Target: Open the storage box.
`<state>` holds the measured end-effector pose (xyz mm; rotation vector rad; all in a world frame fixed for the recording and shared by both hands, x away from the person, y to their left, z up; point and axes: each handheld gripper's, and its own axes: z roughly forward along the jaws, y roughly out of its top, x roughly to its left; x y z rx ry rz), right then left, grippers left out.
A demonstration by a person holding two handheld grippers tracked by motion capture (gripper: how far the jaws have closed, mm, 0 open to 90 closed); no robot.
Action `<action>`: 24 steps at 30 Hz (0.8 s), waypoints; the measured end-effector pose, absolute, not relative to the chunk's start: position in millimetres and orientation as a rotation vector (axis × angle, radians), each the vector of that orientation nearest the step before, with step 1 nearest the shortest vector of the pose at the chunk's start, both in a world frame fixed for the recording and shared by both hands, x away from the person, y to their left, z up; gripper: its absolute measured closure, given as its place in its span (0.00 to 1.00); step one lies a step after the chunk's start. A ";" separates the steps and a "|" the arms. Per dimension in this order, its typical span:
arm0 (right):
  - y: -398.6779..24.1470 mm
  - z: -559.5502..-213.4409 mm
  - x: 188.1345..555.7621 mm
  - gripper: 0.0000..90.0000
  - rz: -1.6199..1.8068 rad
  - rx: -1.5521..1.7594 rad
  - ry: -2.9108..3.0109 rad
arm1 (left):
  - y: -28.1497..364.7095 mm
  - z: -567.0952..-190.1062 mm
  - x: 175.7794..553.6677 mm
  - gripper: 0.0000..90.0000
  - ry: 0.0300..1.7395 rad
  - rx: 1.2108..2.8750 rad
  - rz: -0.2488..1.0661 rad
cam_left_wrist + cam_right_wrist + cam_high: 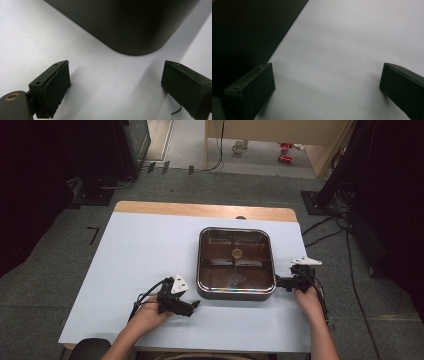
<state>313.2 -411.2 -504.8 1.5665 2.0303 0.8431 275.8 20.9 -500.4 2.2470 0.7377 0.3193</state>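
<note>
Grey carpet surrounds a wooden worktop (205, 210) covered by a pale blue-white sheet; cables and dark stands sit at the frame edges, and red items lie on the floor at upper right of the high view.

Square dark pan (236, 264) with a shiny rim sits right of centre in the high view. Inside it: a small round yellowish item near the middle, identity uncertain at this resolution, plus reflections.

Left claw (196, 304) lies low at lower centre-left, just beside the pan's near-left corner and pointing toward it. Its own view has that rounded corner (132, 30) at upper centre, ahead of the jaws and apart from them. Jaws spread wide, nothing between them but bare sheet: released.

Right claw (278, 282) is at the pan's right side near its near-right corner, very close to the wall. In its own view the pan wall (244, 32) fills the upper left, just beyond the left jaw; contact cannot be settled. Jaws stand wide apart over bare sheet: released, holding nothing.

Progress, as a judgement: both claws are positioned on either side of the pan, approach stage largely done. No grip taken, pan flat on the worktop. Left to do: close on the rim or walls at both sides, then lift or shift the pan.
</note>
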 end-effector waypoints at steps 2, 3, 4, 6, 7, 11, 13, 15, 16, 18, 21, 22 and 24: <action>-411.1 -504.8 313.2 0.00 0.843 1.566 2.030 | 20.2 -500.6 275.4 0.07 0.747 2.247 0.338; -411.1 -504.8 313.2 0.00 0.843 1.566 2.030 | 20.2 -500.6 275.4 0.05 0.747 2.247 0.338; -411.1 -504.8 313.1 0.00 0.843 1.566 2.030 | 19.5 -500.9 275.4 0.02 0.762 2.248 0.353; -411.1 -504.8 313.1 0.00 0.843 1.566 2.030 | 19.2 -501.1 276.3 0.02 0.786 2.249 0.340; -411.1 -504.8 313.1 0.00 0.843 1.566 2.030 | 19.2 -501.1 276.3 0.02 0.786 2.249 0.340; -411.1 -504.8 313.1 0.00 0.842 1.566 2.030 | 19.2 -501.3 277.4 0.01 0.794 2.246 0.330; -411.0 -504.8 313.1 0.00 0.842 1.566 2.030 | 18.5 -501.0 277.9 0.01 0.794 2.253 0.328; -411.0 -504.8 313.1 0.00 0.842 1.566 2.030 | 17.5 -501.0 278.2 0.01 0.801 2.250 0.331; -411.1 -504.8 313.1 0.00 0.842 1.566 2.030 | 16.9 -500.7 278.4 0.01 0.807 2.251 0.332; -411.1 -504.8 313.1 0.00 0.843 1.566 2.030 | 15.2 -499.1 279.4 0.01 0.830 2.255 0.330; -411.1 -504.8 313.1 0.00 0.843 1.566 2.030 | 16.5 -495.6 281.4 0.13 0.839 2.262 0.328; -411.1 -504.8 313.1 0.00 0.843 1.566 2.030 | 20.3 -491.8 285.5 0.18 0.825 2.281 0.311; -411.1 -504.8 313.1 0.00 0.843 1.566 2.030 | 25.1 -488.7 290.0 0.26 0.839 2.276 0.269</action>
